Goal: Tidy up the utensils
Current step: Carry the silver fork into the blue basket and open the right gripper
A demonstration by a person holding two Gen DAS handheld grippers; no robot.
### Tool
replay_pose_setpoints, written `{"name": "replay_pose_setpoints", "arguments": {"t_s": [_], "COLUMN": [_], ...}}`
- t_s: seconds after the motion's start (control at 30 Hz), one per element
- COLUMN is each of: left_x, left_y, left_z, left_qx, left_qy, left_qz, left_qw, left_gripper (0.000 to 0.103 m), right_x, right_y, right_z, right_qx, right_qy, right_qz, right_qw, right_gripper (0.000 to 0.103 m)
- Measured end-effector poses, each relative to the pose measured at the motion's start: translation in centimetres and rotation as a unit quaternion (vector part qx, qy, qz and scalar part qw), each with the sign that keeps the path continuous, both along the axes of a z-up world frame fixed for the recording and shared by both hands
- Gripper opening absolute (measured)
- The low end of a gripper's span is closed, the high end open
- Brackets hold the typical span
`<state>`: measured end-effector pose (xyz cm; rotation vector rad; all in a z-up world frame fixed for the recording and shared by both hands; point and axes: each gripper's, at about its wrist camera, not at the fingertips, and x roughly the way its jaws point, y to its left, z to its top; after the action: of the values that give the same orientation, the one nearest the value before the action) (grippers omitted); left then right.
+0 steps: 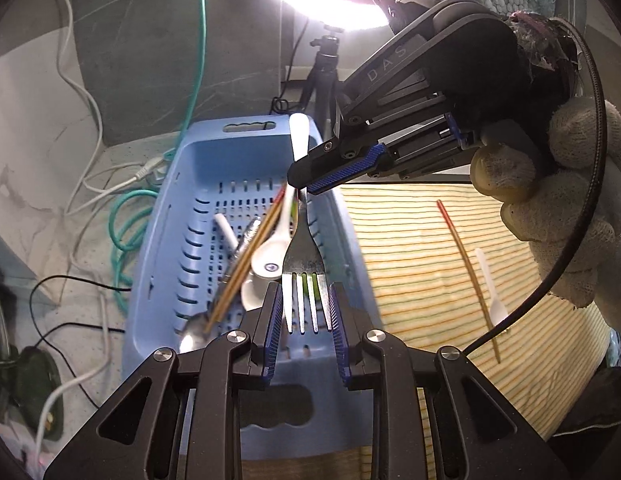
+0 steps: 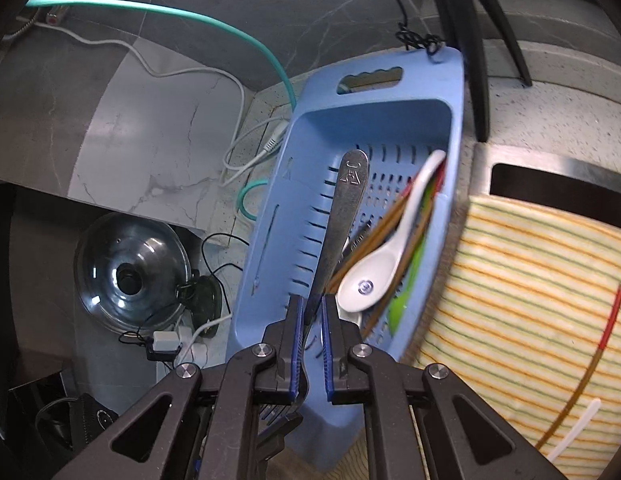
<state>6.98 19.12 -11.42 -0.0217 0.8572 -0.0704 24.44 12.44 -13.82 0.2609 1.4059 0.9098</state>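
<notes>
A metal fork hangs over the blue slotted basket, held at both ends. My left gripper is shut on its tines, a blue pad on either side. Coming in from the upper right, my right gripper is shut on the handle. In the right wrist view, the right gripper clamps the fork near its neck, and the handle points up over the basket. Inside the basket lie a white ceramic spoon, brown chopsticks, a green utensil and a metal spoon.
A striped mat right of the basket holds a red-tipped chopstick and a white plastic fork. A gloved hand grips the right gripper. Cables, a tripod and a glass lid surround the basket.
</notes>
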Motion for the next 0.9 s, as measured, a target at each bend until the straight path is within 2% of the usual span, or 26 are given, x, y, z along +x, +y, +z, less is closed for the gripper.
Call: {"name": "replay_pose_setpoints", "arguments": {"t_s": [0.63, 0.77, 0.9], "left_x": [2.9, 3.1, 3.0], "left_y": [4.0, 4.0, 3.9], "left_z": [-1.6, -1.4, -1.0], "left_qx": [0.002, 0.016, 0.012], "left_qy": [0.012, 0.008, 0.006], "left_qz": [0.030, 0.047, 0.052], "left_qw": [0.9995, 0.9987, 0.9985], "left_gripper": [0.022, 0.022, 0.022], "right_x": [2.1, 1.7, 1.5], "right_y": [5.4, 6.3, 6.1], "right_z": [-1.2, -0.5, -0.1], "right_qx": [-0.005, -0.011, -0.009], "right_qy": [-0.016, -0.042, -0.051], "right_qz": [0.021, 0.040, 0.046], "right_qw": [1.000, 0.998, 0.998], "right_gripper": [0.008, 0.011, 0.017]}}
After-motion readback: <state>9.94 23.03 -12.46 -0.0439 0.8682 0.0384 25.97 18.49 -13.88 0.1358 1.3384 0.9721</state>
